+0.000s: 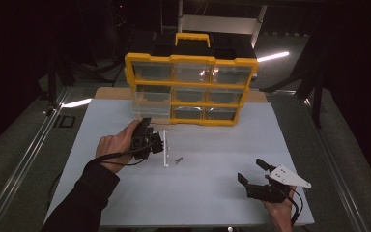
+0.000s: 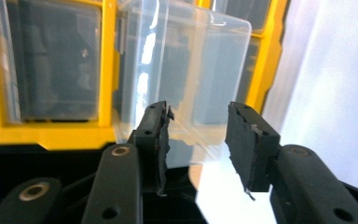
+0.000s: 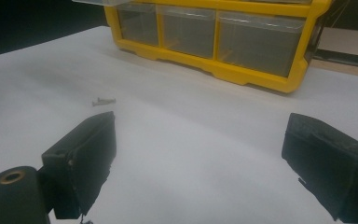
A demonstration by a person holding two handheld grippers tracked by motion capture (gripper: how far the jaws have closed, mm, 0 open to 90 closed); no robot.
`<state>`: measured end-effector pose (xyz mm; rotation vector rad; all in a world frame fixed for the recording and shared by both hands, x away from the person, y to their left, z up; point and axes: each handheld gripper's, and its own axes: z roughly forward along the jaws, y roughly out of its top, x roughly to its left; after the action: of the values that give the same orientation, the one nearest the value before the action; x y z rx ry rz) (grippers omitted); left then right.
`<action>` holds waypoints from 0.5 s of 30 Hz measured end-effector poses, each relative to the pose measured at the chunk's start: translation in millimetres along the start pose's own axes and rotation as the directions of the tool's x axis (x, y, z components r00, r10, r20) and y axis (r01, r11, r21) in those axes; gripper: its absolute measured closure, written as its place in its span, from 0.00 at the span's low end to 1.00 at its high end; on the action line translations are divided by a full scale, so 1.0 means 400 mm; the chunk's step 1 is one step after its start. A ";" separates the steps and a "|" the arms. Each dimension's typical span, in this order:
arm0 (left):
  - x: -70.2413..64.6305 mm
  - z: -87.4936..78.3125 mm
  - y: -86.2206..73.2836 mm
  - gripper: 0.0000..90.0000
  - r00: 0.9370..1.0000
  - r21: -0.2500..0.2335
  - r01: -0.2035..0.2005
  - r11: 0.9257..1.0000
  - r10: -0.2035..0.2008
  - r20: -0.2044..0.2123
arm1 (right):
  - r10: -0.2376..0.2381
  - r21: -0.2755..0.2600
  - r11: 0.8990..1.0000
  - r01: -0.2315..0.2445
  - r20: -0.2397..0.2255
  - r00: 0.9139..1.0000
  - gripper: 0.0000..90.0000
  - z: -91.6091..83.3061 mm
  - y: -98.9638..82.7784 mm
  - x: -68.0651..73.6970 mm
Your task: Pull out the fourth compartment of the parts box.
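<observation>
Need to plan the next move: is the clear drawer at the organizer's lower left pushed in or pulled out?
Pulled out. The clear drawer juts forward of the yellow organizer frame, past its neighbours.

The organizer [image 1: 191, 89] stands at the table's [image 1: 222, 203] far edge, with screws [image 1: 178, 160] lying before it, mid-table.

screws [image 1: 178, 160] too small to tell, organizer [image 2: 46, 130] cropped

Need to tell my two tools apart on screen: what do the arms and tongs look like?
Both tongs are black with two chunky padded jaws. The left tongs trail a black cable past a dark sleeve. The right tongs carry a grey three-cornered plate and a black cable.
</observation>
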<state>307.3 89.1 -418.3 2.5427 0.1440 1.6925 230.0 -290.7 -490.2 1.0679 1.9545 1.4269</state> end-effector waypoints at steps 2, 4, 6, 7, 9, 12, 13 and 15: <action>-0.002 -0.002 -0.006 0.62 1.000 -0.006 0.022 1.000 -0.022 0.022 | -0.001 0.000 1.000 0.001 0.000 1.000 0.11 0.000 0.000 0.000; -0.004 -0.005 -0.013 0.61 0.998 -0.013 0.051 0.999 -0.051 0.044 | 0.000 0.000 1.000 0.000 0.000 1.000 0.11 0.000 0.000 0.001; -0.007 -0.009 -0.020 0.59 0.993 -0.018 0.096 0.995 -0.095 0.069 | 0.000 0.000 1.000 0.000 0.000 1.000 0.11 0.001 0.000 0.001; -0.008 -0.010 -0.023 0.59 0.989 -0.024 0.121 0.992 -0.118 0.086 | -0.001 0.001 1.000 0.001 0.000 1.000 0.11 0.001 0.000 0.001; -0.011 -0.014 -0.032 0.56 0.975 -0.029 0.180 0.983 -0.175 0.134 | -0.001 0.001 1.000 0.001 -0.001 1.000 0.11 0.002 0.000 0.002; -0.010 -0.016 -0.038 0.55 0.962 -0.031 0.227 0.974 -0.219 0.162 | -0.001 0.001 1.000 0.001 -0.001 1.000 0.11 0.002 0.000 0.002; -0.008 -0.019 -0.047 0.54 0.946 -0.034 0.274 0.961 -0.263 0.188 | 0.000 0.000 1.000 0.000 -0.001 1.000 0.11 0.001 0.000 0.001; -0.006 -0.020 -0.056 0.52 0.923 -0.036 0.332 0.942 -0.317 0.217 | 0.001 0.000 1.000 -0.001 -0.001 1.000 0.11 0.001 0.000 0.001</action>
<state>298.2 111.0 -420.1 2.4541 0.4535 1.2802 230.1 -290.3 -490.5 1.0688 1.9551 1.4281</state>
